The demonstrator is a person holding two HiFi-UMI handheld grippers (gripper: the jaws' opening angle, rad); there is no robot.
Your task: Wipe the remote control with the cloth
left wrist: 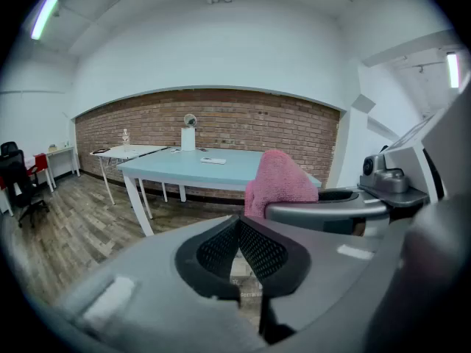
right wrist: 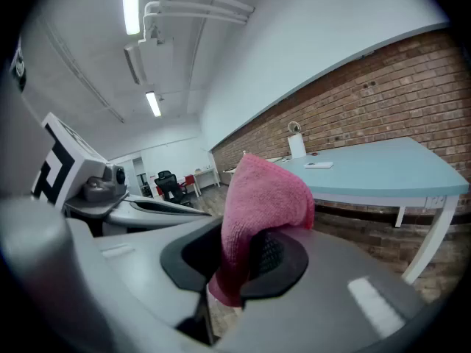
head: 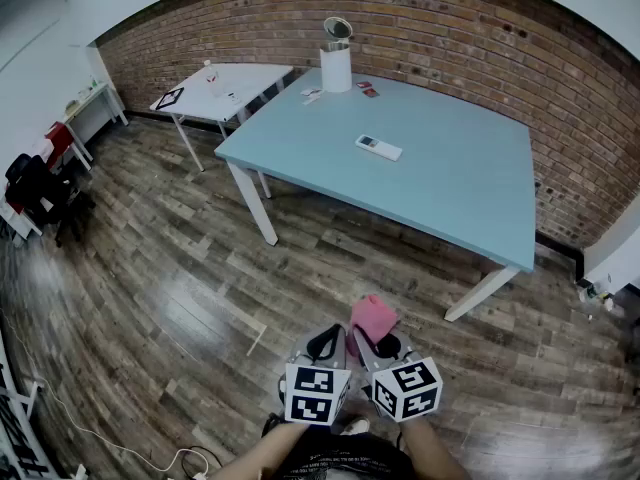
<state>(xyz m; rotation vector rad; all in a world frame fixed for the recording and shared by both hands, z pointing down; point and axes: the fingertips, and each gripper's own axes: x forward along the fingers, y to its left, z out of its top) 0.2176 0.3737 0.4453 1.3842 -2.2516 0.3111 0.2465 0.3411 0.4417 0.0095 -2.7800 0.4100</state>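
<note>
My right tool [right wrist: 243, 259] is clamped on the pink cloth [head: 372, 318], my left tool [left wrist: 239, 245] closed, empty. The remote control [head: 379, 147] lies well apart on the blue tabletop [head: 460, 183]; next I must approach it, I think.

Light blue rectangular table [head: 450, 178] on white legs stands on dark wood plank floor [head: 170, 268]. On it: slim white remote control [head: 379, 147] mid-top, white upright cylinder [head: 336, 70] at far edge, small red item [head: 367, 89] nearby. Smaller white table [head: 235, 83] alongside, flat black object [head: 170, 97] on it.
</note>
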